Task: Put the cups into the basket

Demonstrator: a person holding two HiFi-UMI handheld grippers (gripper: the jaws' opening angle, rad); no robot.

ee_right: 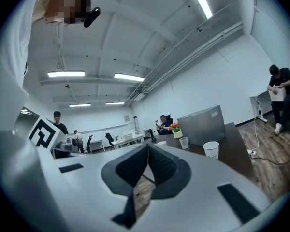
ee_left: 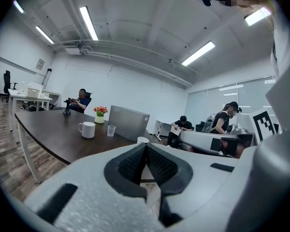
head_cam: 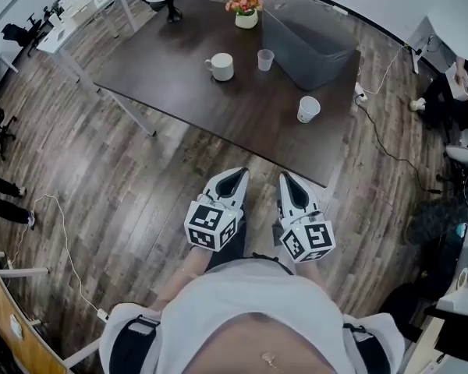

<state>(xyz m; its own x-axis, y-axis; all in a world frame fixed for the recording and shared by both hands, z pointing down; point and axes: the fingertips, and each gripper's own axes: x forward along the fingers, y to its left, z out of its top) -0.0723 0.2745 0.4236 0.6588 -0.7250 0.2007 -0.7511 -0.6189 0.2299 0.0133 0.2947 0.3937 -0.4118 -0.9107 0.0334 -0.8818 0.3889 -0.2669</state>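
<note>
**A:** Where are the 2 claws now?

**B:** The left gripper (head_cam: 237,174) and the right gripper (head_cam: 287,179) hang side by side above the wooden floor (head_cam: 101,178), just before the near edge of the dark brown table (head_cam: 179,92). Each has its jaws pressed together, with nothing between them.

**A:** And the cups?

**B:** All 3 stand on the table, ahead of the claws. The white paper cup (head_cam: 308,109) is nearest, ahead and slightly right of the right gripper. The clear plastic cup (head_cam: 265,59) and the white ceramic mug (head_cam: 220,66) are farther ahead, well apart from both claws. The grey rectangular basket (head_cam: 331,65) stands beyond the paper cup.

**A:** How should this step be done well?

**B:** I judge the step is the approach. Take the nearest cup first with the right gripper. Spread the jaws before arriving, come level to its side, and pinch softly, because a paper wall probably crushes easily.
</note>
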